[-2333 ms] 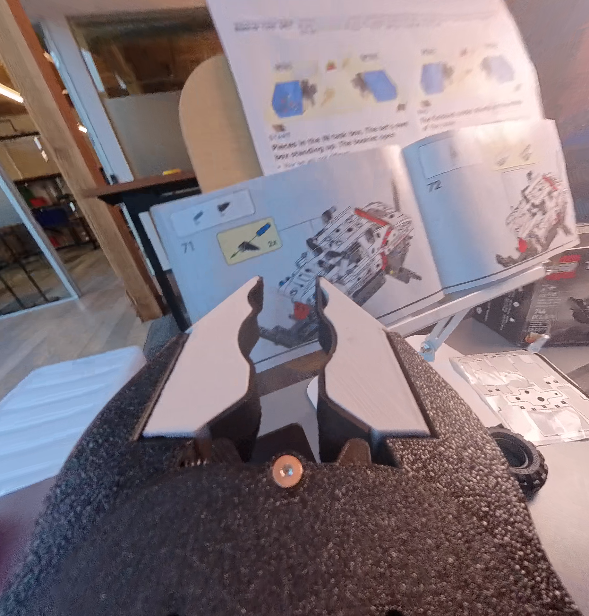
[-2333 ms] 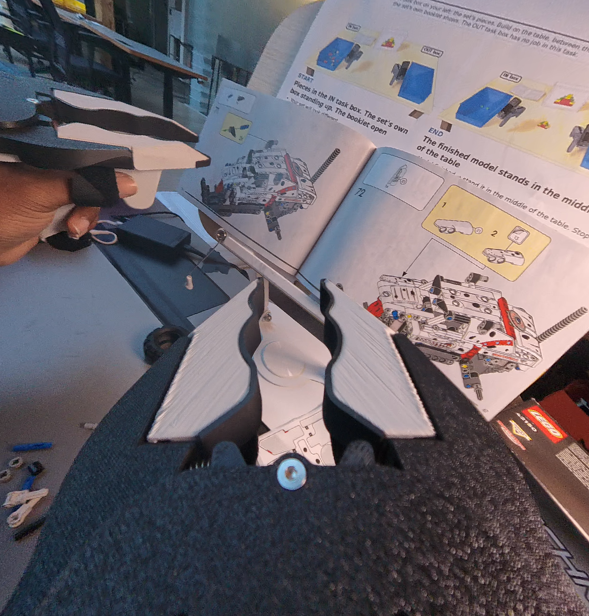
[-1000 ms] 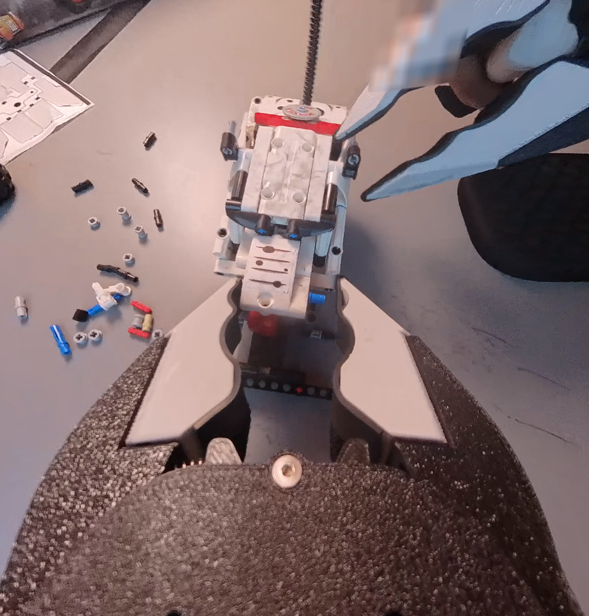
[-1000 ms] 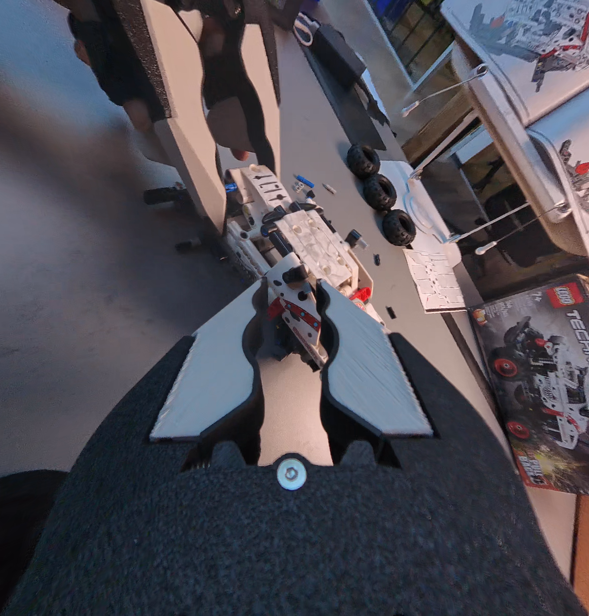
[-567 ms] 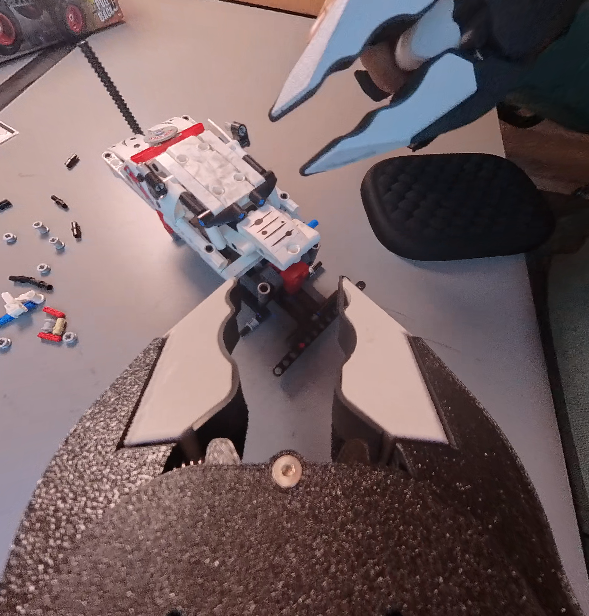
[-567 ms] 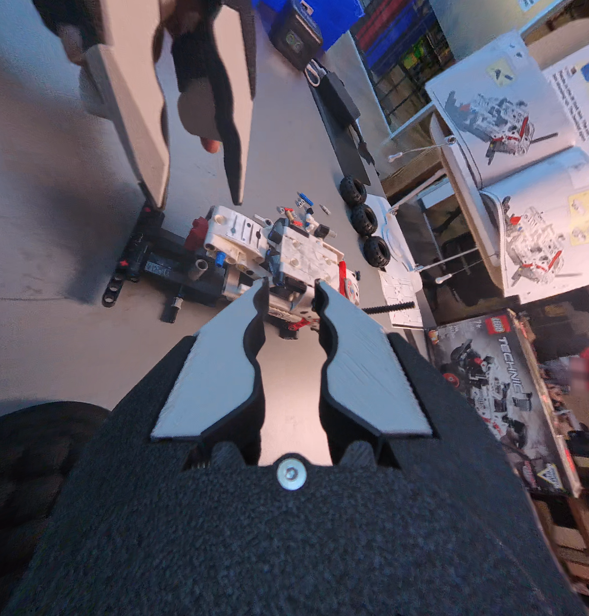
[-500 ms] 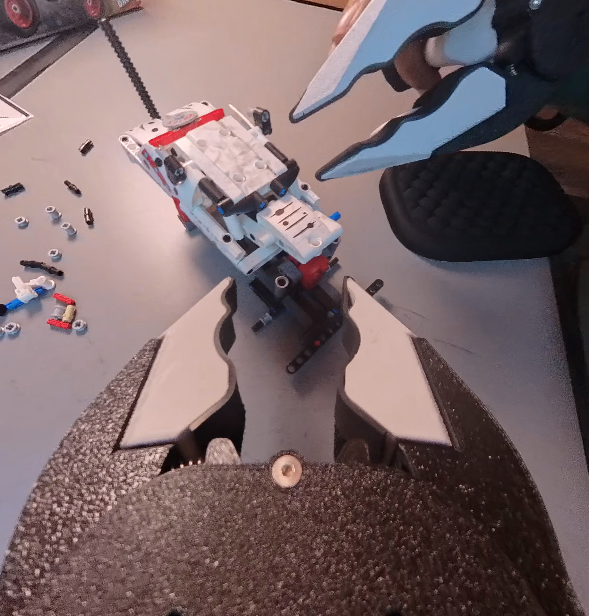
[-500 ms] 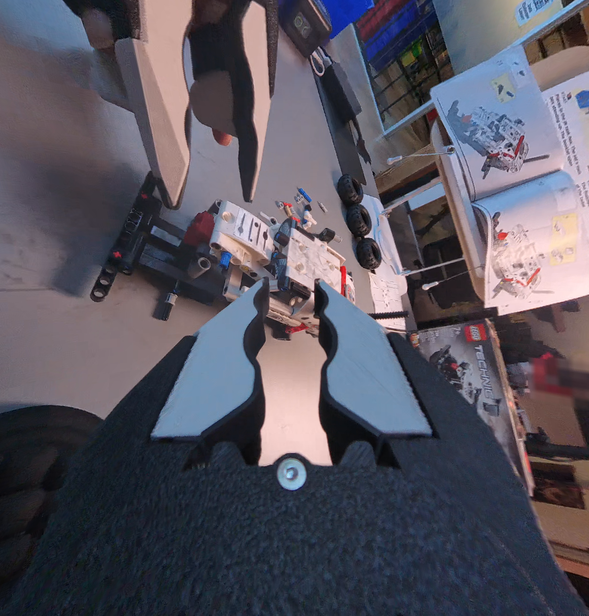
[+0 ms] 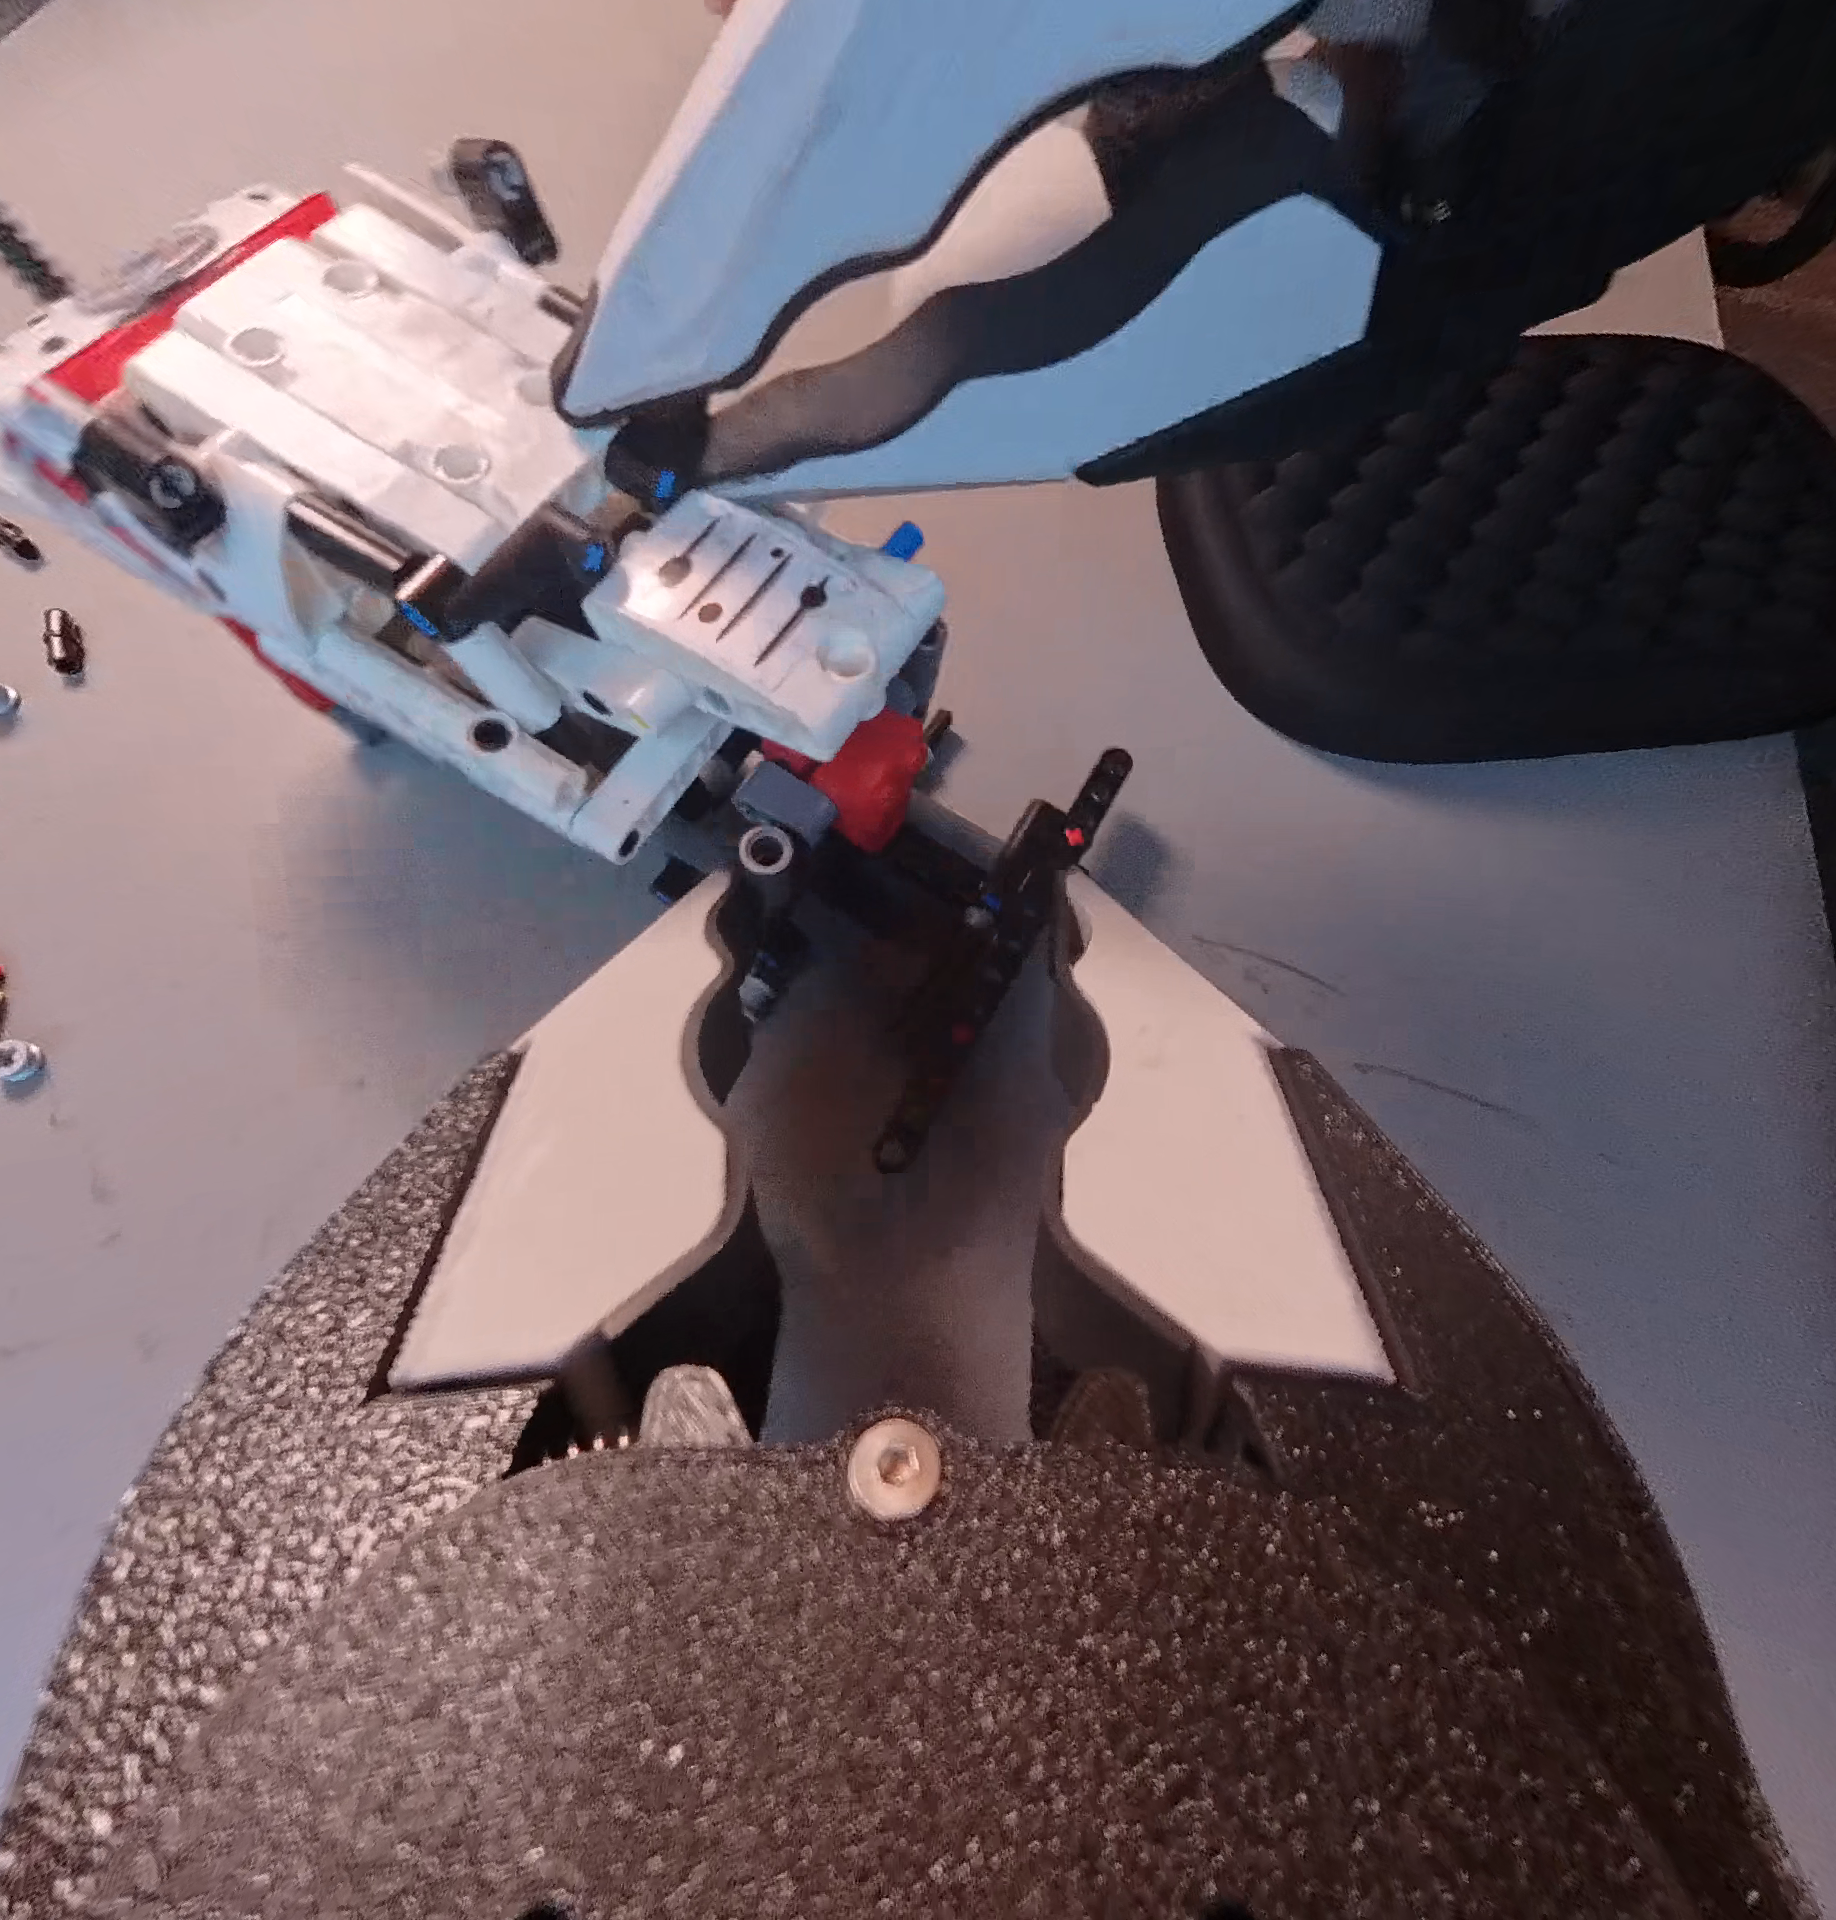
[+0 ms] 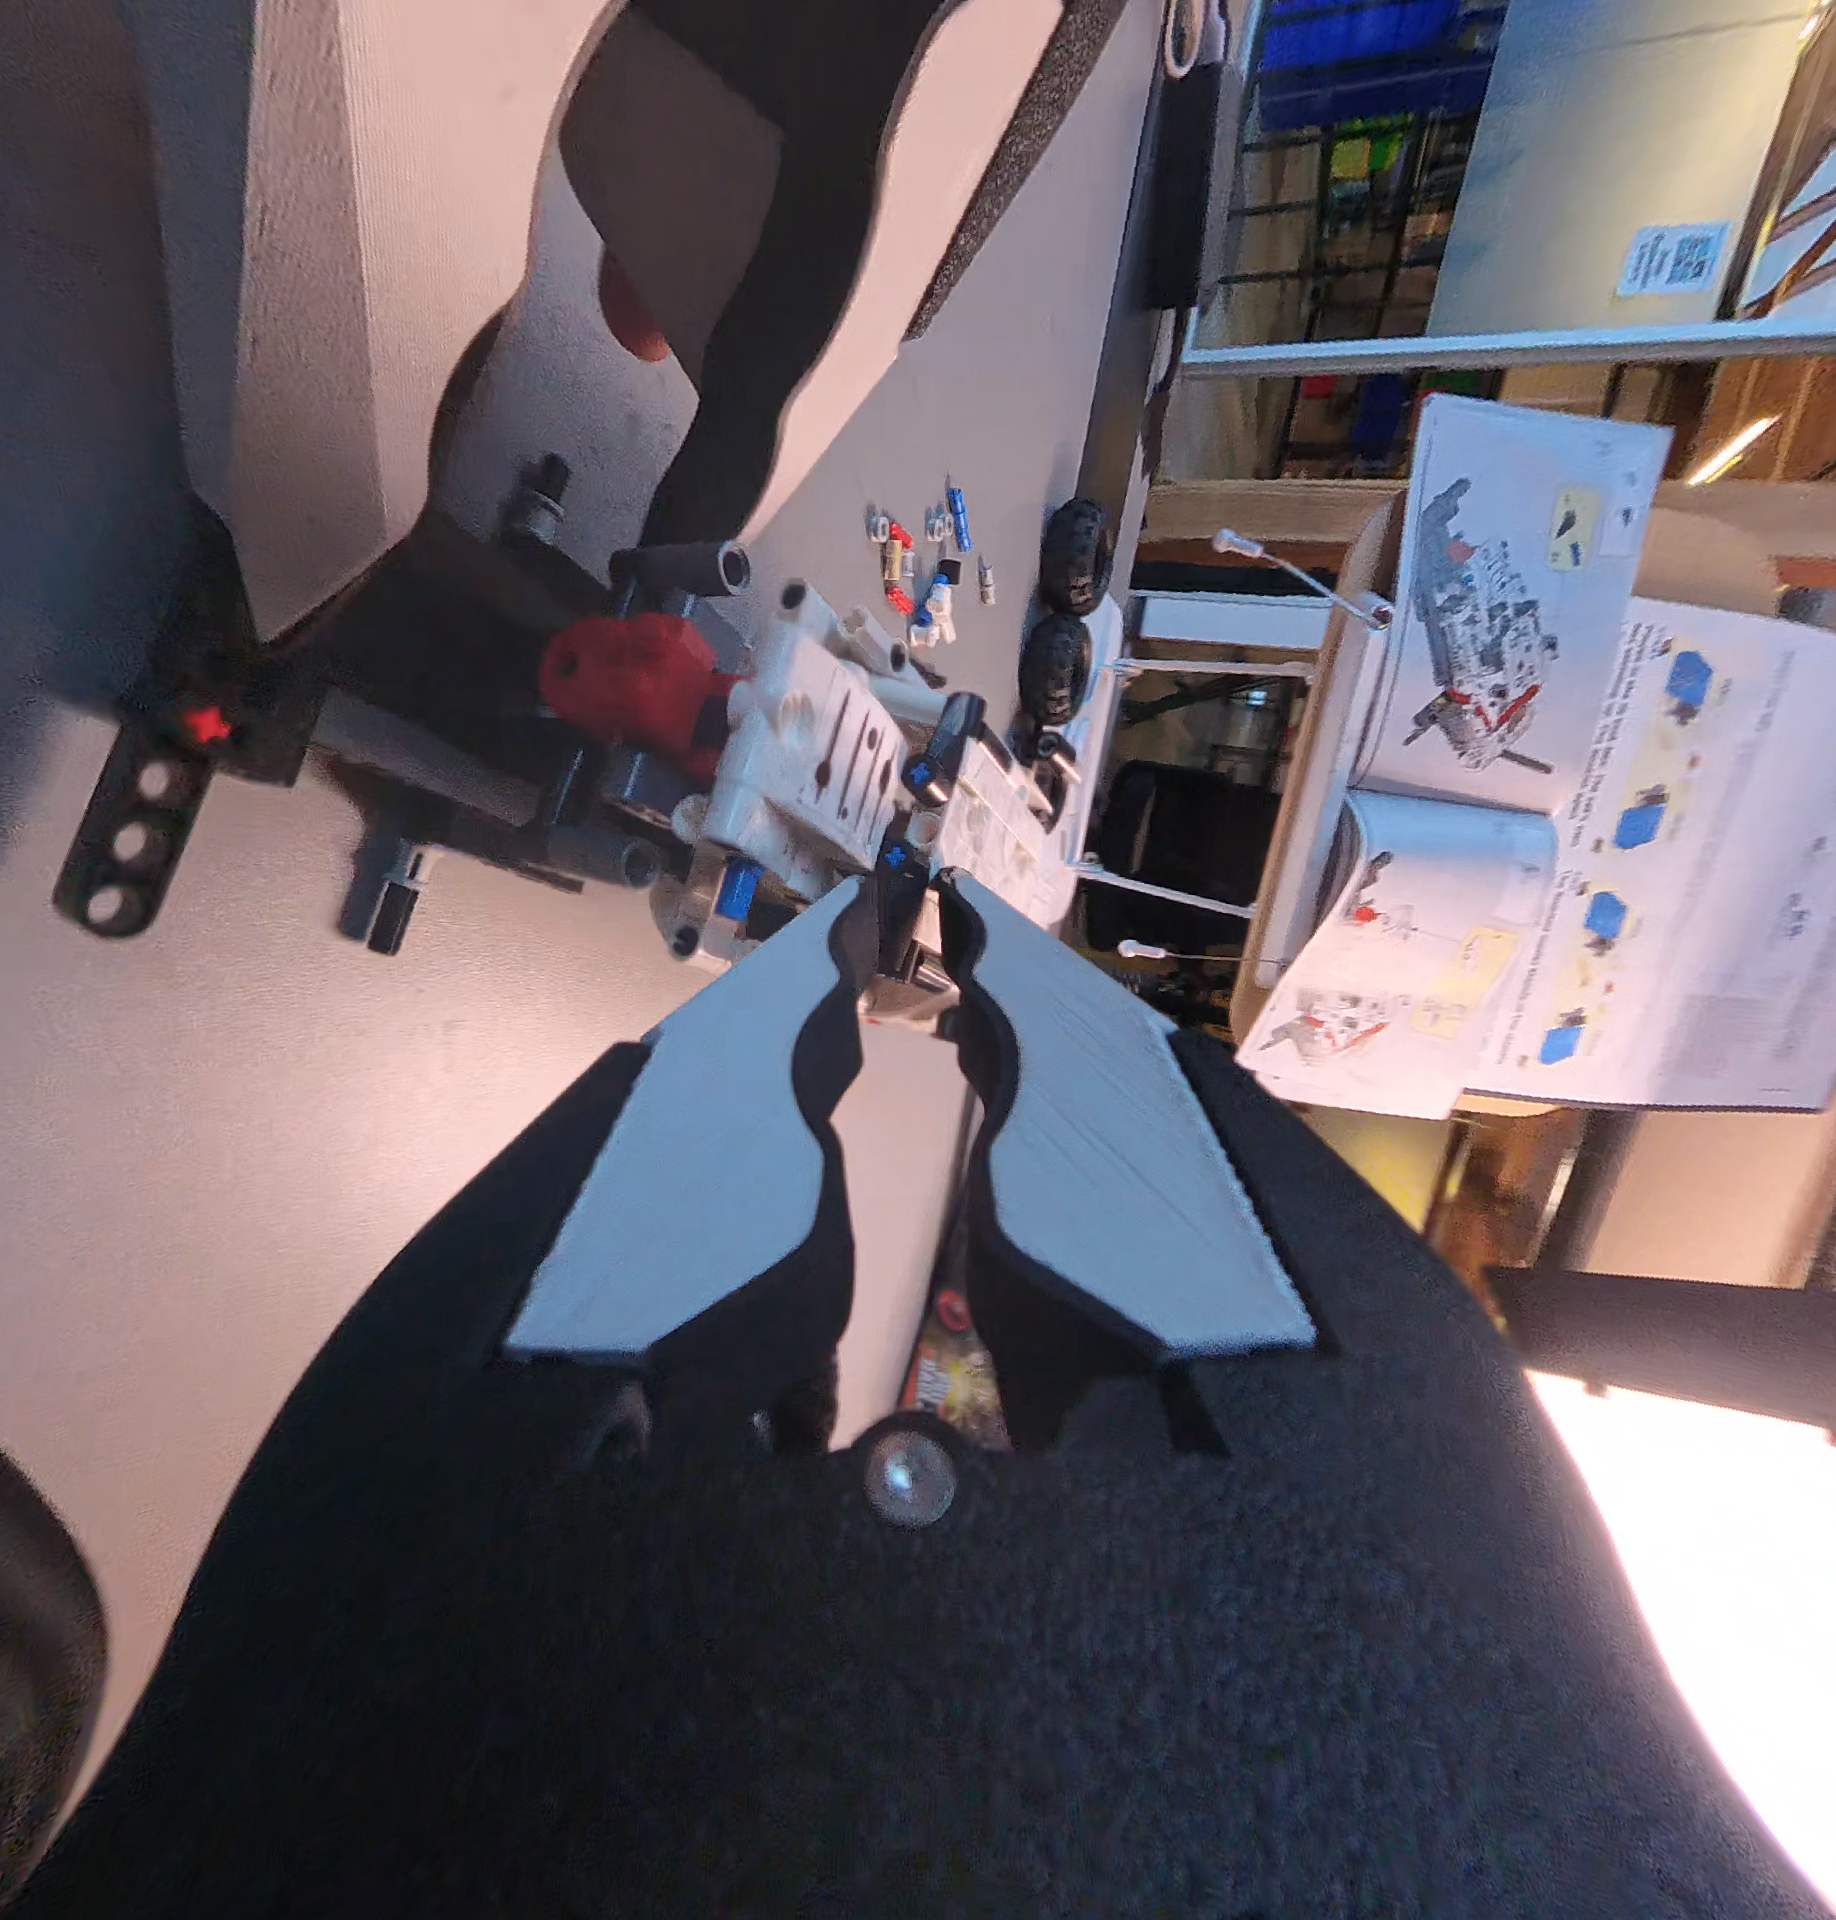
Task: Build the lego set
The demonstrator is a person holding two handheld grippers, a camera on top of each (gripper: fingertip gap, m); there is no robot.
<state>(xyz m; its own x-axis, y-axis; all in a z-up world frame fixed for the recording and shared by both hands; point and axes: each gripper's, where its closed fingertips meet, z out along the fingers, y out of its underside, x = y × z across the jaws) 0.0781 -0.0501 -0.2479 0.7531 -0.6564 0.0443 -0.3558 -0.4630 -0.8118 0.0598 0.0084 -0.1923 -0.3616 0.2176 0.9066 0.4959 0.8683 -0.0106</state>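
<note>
While the left gripper (image 9: pixel 883 904) straddles the black chassis end of the lego model (image 9: pixel 457 520) on the table (image 9: pixel 1413 1039), spread wide, the right gripper (image 10: pixel 898 894) angles down, pinching its black roof bar.

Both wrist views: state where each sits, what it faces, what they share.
Left wrist view: on the left gripper, looking down at the lego model; own fingers open.
Right wrist view: on the right gripper, rolled sideways, facing the instruction booklet; fingertips pinch a black part.
Shared: the model, both grippers.
</note>
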